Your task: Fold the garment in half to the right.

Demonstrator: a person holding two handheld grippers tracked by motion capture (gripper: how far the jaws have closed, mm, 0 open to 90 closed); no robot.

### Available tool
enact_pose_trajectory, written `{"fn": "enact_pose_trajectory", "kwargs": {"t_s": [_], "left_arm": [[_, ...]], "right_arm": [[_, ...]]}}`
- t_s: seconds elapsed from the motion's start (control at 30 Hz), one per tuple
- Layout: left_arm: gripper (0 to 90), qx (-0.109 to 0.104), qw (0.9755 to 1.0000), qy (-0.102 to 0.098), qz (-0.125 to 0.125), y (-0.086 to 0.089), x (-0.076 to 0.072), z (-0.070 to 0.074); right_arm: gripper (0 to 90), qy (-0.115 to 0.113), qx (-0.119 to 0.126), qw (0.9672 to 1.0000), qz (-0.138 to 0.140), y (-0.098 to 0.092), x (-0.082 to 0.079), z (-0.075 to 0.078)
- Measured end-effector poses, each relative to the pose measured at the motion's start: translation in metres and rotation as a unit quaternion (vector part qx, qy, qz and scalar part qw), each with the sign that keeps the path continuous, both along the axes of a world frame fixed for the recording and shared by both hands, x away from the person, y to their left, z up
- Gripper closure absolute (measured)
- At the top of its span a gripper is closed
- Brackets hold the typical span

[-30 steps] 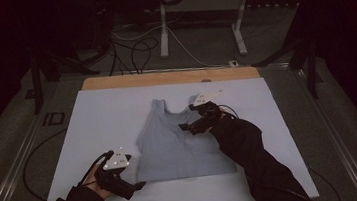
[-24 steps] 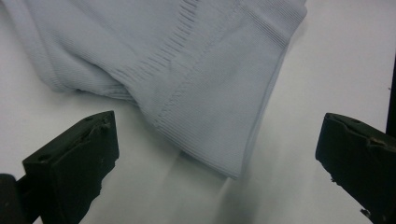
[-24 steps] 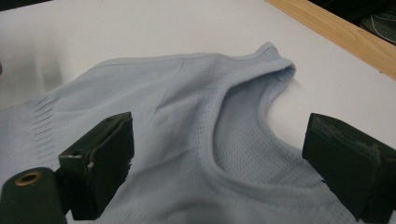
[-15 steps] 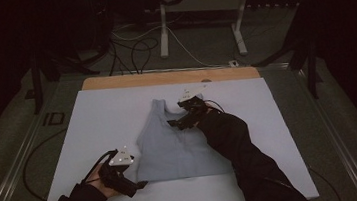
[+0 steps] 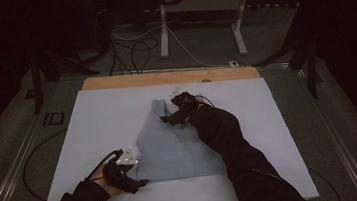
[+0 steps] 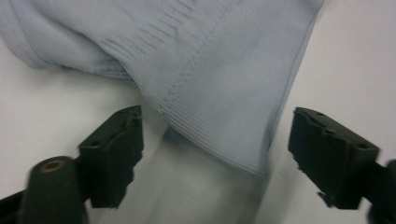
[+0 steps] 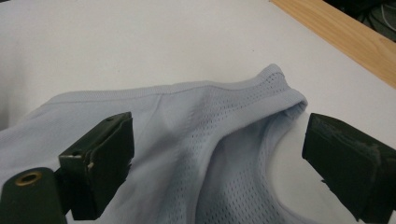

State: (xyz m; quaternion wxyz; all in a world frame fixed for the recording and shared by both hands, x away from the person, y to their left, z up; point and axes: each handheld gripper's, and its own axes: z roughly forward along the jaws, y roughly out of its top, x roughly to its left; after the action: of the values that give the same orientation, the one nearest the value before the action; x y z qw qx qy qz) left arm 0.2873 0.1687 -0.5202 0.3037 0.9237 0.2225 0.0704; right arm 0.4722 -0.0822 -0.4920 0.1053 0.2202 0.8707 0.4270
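Note:
A light blue sleeveless top (image 5: 171, 149) lies flat on the white table (image 5: 103, 123), straps toward the far edge. My left gripper (image 5: 141, 183) is at its near left hem corner. In the left gripper view the ribbed hem (image 6: 219, 74) lies between the jaws of that gripper (image 6: 217, 128); they have just been closing, but the pads stand clear of the cloth. My right gripper (image 5: 167, 118) hovers over the neckline, open. In the right gripper view a mesh shoulder strap (image 7: 275, 91) lies between the wide jaws of the right gripper (image 7: 217, 135).
A wooden strip (image 5: 169, 76) runs along the table's far edge. Beyond it on the floor are cables (image 5: 136, 49) and a metal stand's legs (image 5: 163, 26). Bare white surface lies on both sides of the top.
My right hand has moved left along the top's upper edge, from the right strap toward the neckline. The left hand has stayed at the hem corner.

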Motion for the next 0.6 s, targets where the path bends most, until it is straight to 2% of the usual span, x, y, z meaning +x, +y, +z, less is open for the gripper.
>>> {"fn": "enact_pose_trajectory", "kwargs": {"t_s": [0.1, 0.13, 0.2, 0.23, 0.3, 0.33, 0.37, 0.43, 0.57, 0.6], "left_arm": [[33.0, 0.008, 0.9999, 0.003, -0.007, -0.002, 0.001, -0.002], [34.2, 0.013, 0.9999, 0.003, -0.005, -0.003, 0.001, -0.002], [37.2, 0.011, 0.9999, 0.002, -0.005, -0.003, 0.001, -0.002], [43.8, 0.008, 0.9999, 0.004, -0.007, -0.003, 0.001, -0.001], [47.0, 0.011, 0.9998, 0.007, -0.013, -0.004, 0.001, 0.000], [50.8, 0.013, 0.9998, 0.008, -0.016, -0.005, 0.000, 0.000], [60.7, 0.015, 0.9995, 0.014, -0.025, -0.007, 0.000, 0.000], [63.5, 0.017, 0.9992, 0.014, -0.032, -0.009, -0.001, 0.000], [77.4, 0.021, 0.9988, 0.013, -0.041, -0.015, -0.002, 0.002], [83.4, 0.021, 0.9989, 0.013, -0.040, -0.015, -0.002, 0.002]], "right_arm": [[9.3, 0.002, -0.004, 1.0000, 0.001, 0.006, 0.005, -0.002], [9.2, 0.002, -0.004, 1.0000, 0.002, 0.007, 0.006, -0.003], [9.2, 0.004, -0.004, 1.0000, 0.001, 0.008, 0.007, -0.004], [9.3, 0.008, -0.003, 1.0000, -0.001, 0.011, 0.009, -0.005], [9.2, 0.008, -0.004, 1.0000, 0.000, 0.012, 0.010, -0.006], [9.3, 0.010, -0.002, 0.9999, -0.002, 0.013, 0.011, -0.006], [9.3, 0.008, -0.005, 1.0000, 0.000, 0.014, 0.013, -0.007], [9.3, 0.010, -0.004, 0.9999, 0.000, 0.016, 0.014, -0.007], [9.3, 0.012, -0.002, 0.9999, 0.000, 0.020, 0.017, -0.005], [9.3, 0.009, 0.000, 1.0000, 0.002, 0.022, 0.018, -0.004]]}}
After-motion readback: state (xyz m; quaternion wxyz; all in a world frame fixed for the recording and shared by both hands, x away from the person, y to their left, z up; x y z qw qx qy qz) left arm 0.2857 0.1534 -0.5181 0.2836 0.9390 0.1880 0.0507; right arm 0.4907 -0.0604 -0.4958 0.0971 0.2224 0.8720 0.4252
